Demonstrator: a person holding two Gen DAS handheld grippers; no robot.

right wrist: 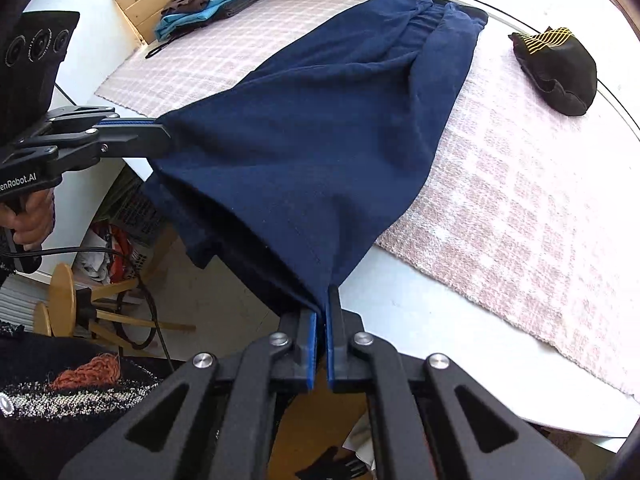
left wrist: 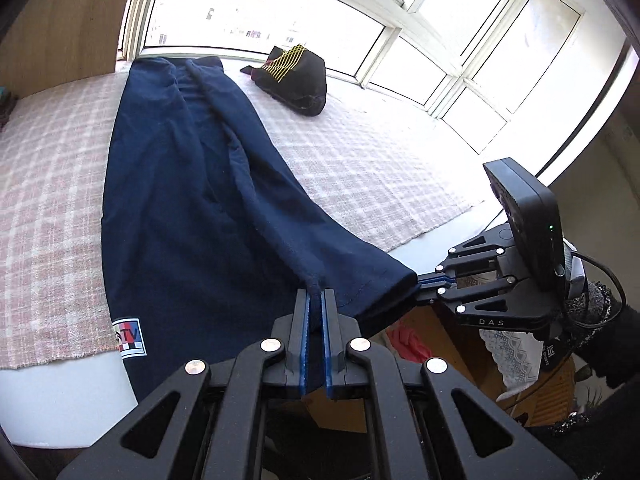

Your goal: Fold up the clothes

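Note:
A long navy garment (left wrist: 192,184) lies stretched along the checked pink cloth (left wrist: 52,168), its far elastic end near the window. A small striped label (left wrist: 129,338) shows at its near left edge. My left gripper (left wrist: 316,294) is shut on the garment's near hem. My right gripper (left wrist: 420,282) pinches the hem's right corner, off the table's edge. In the right wrist view the navy garment (right wrist: 320,128) hangs taut between my right gripper (right wrist: 325,294), shut on one corner, and my left gripper (right wrist: 160,132), shut on the other.
A black garment with yellow stripes (left wrist: 294,80) lies bunched by the window. Folded clothes (right wrist: 216,0) are stacked at the far end by a wooden panel. Wooden stools (right wrist: 64,300) and a basket of clothes stand below the white table edge (right wrist: 440,328).

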